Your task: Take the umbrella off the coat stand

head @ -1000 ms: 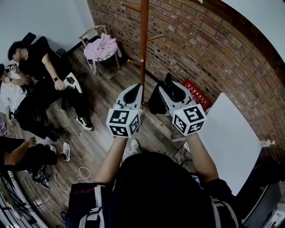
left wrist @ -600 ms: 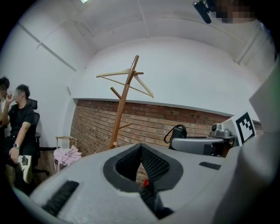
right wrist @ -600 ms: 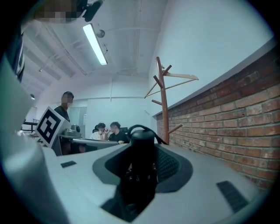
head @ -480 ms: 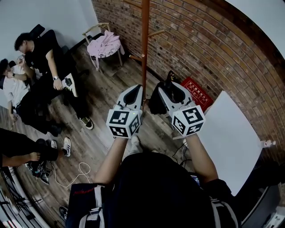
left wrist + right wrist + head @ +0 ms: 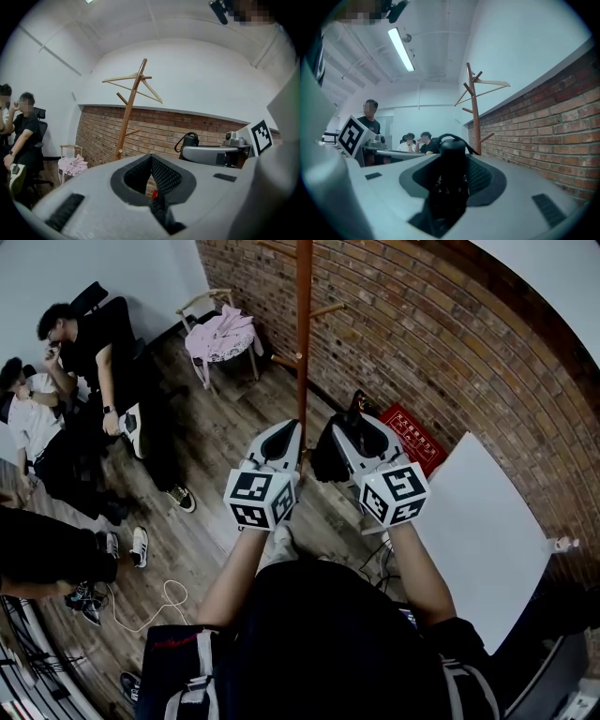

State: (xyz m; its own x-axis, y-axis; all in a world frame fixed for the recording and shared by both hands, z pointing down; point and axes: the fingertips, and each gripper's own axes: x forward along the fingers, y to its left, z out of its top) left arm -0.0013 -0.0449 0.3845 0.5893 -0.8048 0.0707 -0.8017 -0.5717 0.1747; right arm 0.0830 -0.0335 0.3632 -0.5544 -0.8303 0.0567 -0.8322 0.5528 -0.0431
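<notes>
The black folded umbrella [image 5: 328,452] is clamped in my right gripper [image 5: 352,424], held off the stand with its strap loop sticking up past the jaws. Its handle [image 5: 453,161] fills the jaws in the right gripper view. The wooden coat stand [image 5: 303,329] rises just beyond both grippers, its pegs bare; it also shows as a leaning pole [image 5: 128,119] in the left gripper view and as a pole [image 5: 474,115] by the brick wall. My left gripper [image 5: 282,433] hangs level beside the right one, jaws together with nothing between them [image 5: 151,163].
A chair with pink clothing [image 5: 220,337] stands by the brick wall [image 5: 450,343] at the back left. Several people [image 5: 80,371] sit at the left. A white board [image 5: 480,531] lies to the right, a red sign [image 5: 414,439] beside it, and a cable [image 5: 167,604] lies on the floor.
Both grippers hold almost the same place, with the umbrella still in the right one. The seated people at the left have shifted a little.
</notes>
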